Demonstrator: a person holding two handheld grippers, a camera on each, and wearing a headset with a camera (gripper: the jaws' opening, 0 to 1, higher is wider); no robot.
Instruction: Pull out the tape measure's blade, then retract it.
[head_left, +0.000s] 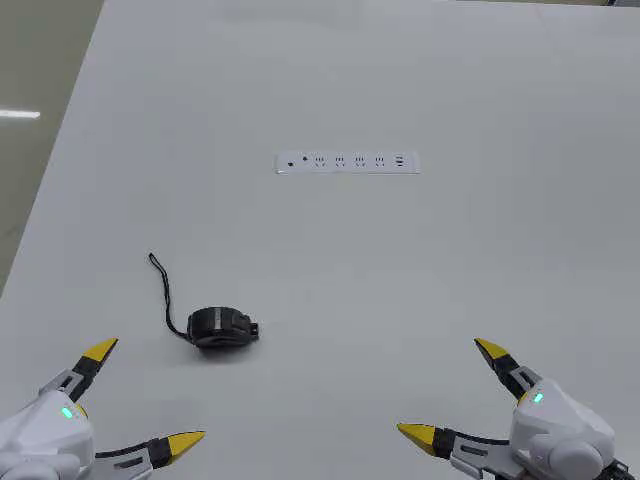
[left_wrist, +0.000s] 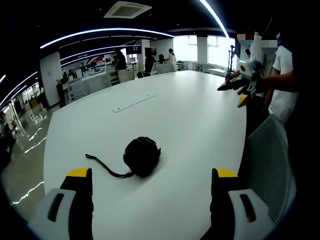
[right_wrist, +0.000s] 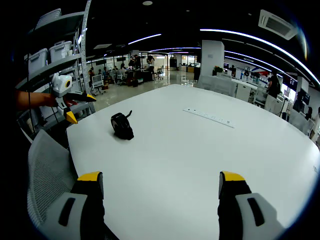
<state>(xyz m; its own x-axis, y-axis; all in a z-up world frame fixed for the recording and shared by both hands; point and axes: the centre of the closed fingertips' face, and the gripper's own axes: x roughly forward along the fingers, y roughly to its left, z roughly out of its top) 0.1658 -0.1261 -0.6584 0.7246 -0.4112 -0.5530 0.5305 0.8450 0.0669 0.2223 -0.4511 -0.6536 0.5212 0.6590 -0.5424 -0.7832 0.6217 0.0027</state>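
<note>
Head view: the black tape measure (head_left: 224, 327) lies on the white table (head_left: 420, 290), well apart from the power strip (head_left: 347, 162), on the person's side of it and off to the left. Its black cord (head_left: 160, 290) trails back toward the strip. The left hand-held gripper (head_left: 144, 394) hovers farther from the strip than the tape measure, with its jaws spread wide and holding nothing. The right hand-held gripper (head_left: 452, 391) hangs about as far from the strip, off to the right, with its jaws likewise spread and empty.
</note>
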